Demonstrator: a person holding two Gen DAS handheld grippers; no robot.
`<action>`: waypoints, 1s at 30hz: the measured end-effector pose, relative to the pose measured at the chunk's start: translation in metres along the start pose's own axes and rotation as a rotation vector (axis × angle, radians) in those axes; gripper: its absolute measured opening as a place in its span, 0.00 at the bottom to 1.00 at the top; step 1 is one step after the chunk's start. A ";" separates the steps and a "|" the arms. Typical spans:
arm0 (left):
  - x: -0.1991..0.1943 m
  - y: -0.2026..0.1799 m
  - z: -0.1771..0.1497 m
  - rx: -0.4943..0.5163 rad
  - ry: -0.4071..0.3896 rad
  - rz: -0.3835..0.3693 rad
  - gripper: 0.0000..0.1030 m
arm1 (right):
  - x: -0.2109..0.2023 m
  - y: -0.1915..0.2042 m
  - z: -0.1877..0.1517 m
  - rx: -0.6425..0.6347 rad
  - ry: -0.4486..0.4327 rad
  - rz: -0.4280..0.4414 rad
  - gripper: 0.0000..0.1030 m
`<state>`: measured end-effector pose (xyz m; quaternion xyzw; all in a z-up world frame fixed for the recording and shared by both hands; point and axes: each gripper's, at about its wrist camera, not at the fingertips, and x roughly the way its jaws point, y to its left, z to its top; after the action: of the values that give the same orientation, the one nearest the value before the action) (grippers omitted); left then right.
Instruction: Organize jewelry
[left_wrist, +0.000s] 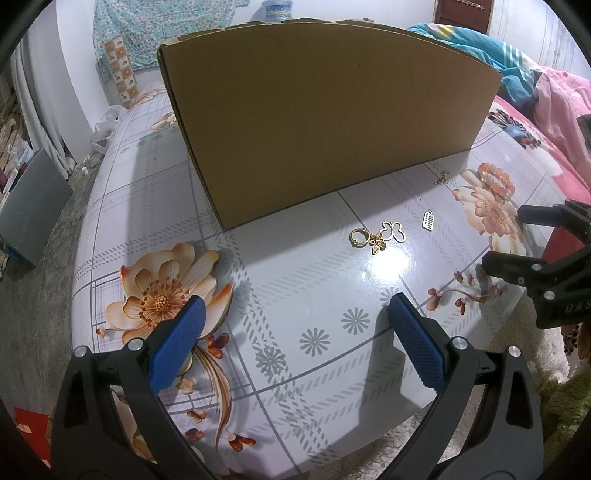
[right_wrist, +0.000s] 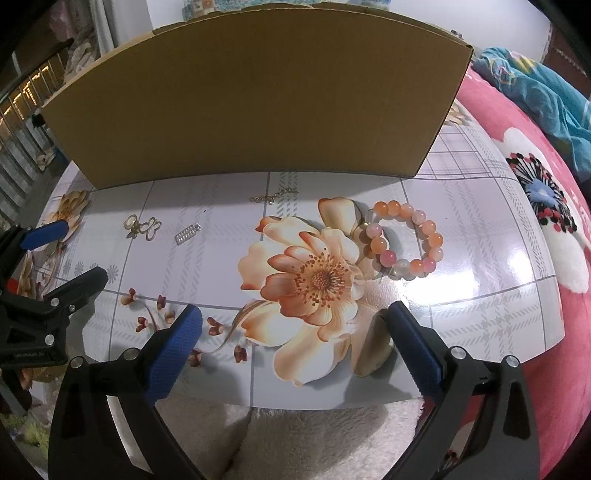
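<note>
On the flowered table lie an orange bead bracelet (right_wrist: 404, 236), a thin chain (right_wrist: 273, 195), a small silver pendant (right_wrist: 186, 234) and gold butterfly pieces with a ring (right_wrist: 142, 226). In the left wrist view the gold pieces (left_wrist: 376, 238) lie ahead of my left gripper (left_wrist: 295, 314), with the silver pendant (left_wrist: 427, 220) and the bracelet (left_wrist: 496, 181) further right. Both grippers hover low over the table's near edge. My left gripper is open and empty. My right gripper (right_wrist: 295, 319) is open wide over the printed flower, the bracelet ahead and slightly right of it.
A tall cardboard box (right_wrist: 251, 96) stands across the back of the table (right_wrist: 480, 295), close behind the chain. A pink floral blanket (right_wrist: 535, 221) lies to the right. A white fluffy rug (right_wrist: 314, 435) is below the table's front edge.
</note>
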<state>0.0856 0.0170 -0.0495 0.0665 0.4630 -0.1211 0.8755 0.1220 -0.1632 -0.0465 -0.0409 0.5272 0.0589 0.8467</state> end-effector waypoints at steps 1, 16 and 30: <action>0.000 0.000 0.000 -0.001 0.000 0.000 0.93 | 0.000 0.000 0.000 0.000 -0.001 0.000 0.94; 0.001 -0.001 0.001 -0.005 0.010 0.000 0.93 | 0.001 0.001 0.001 0.017 0.004 -0.008 0.94; 0.000 0.000 -0.002 0.024 -0.005 -0.009 0.93 | 0.000 0.001 0.000 0.009 -0.018 -0.003 0.94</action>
<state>0.0841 0.0177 -0.0502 0.0746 0.4595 -0.1308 0.8753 0.1215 -0.1620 -0.0468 -0.0374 0.5200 0.0555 0.8516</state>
